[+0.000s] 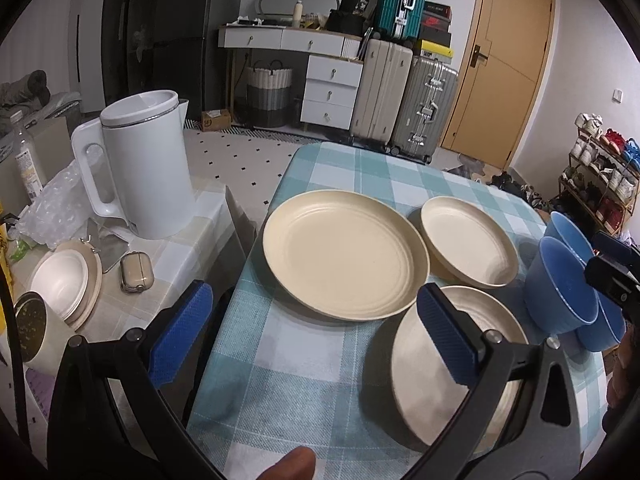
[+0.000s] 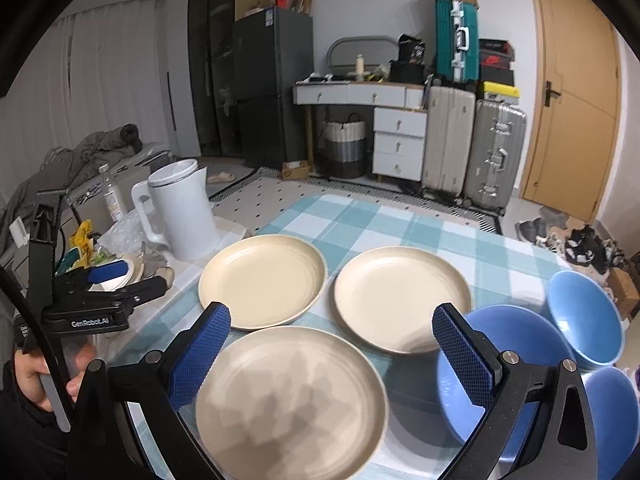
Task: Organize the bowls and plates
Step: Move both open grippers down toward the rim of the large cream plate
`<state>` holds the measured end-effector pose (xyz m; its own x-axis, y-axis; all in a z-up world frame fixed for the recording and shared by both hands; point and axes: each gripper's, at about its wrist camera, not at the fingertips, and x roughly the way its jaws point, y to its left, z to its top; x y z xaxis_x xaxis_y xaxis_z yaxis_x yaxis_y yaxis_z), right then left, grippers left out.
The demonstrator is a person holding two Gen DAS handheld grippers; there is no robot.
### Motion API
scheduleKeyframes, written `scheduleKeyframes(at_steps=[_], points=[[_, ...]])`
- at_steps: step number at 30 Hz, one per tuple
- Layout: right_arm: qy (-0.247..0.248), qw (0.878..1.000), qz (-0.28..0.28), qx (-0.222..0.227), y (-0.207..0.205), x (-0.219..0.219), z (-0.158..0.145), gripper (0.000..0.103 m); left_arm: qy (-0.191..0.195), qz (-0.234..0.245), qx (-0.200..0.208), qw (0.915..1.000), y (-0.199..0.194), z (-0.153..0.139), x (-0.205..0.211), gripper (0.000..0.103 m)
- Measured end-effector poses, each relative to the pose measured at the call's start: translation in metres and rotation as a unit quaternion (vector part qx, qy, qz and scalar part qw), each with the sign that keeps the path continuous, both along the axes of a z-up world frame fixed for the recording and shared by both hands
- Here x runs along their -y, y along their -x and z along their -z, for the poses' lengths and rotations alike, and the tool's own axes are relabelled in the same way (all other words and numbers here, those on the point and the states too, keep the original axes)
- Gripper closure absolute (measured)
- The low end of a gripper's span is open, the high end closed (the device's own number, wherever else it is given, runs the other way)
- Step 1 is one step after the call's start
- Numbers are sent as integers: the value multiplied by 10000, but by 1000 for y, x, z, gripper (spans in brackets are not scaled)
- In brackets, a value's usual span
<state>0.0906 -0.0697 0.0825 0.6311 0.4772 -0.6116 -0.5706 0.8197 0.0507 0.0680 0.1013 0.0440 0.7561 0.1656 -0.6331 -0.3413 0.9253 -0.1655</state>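
Note:
Three cream plates lie apart on the checked table (image 2: 360, 216): a far left plate (image 1: 344, 254) (image 2: 262, 280), a far right plate (image 1: 468, 246) (image 2: 402, 298) and a near plate (image 1: 456, 364) (image 2: 290, 400). Three blue bowls stand at the right: a big near bowl (image 2: 508, 376) (image 1: 560, 284), a far bowl (image 2: 582, 316) (image 1: 568, 232), and a third bowl (image 2: 612, 412) at the edge. My left gripper (image 1: 316, 328) is open and empty, over the table's left front. My right gripper (image 2: 332, 356) is open and empty, above the near plate. The left gripper also shows at the left of the right wrist view (image 2: 120, 280).
A side table at the left holds a white kettle (image 1: 140, 168) (image 2: 180, 208), stacked white bowls on a plate (image 1: 64, 284), an earbud case (image 1: 136, 272), plastic wrap and a bottle. Suitcases, drawers, a door and a shoe rack stand beyond.

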Motion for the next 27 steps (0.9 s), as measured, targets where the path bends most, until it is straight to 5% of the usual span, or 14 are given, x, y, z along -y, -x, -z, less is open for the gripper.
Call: scheduleKeyframes(at_steps=[27], points=[[139, 9943, -76, -1057, -85, -72, 71, 0, 368, -295, -712, 9963, -65, 50, -63, 1]])
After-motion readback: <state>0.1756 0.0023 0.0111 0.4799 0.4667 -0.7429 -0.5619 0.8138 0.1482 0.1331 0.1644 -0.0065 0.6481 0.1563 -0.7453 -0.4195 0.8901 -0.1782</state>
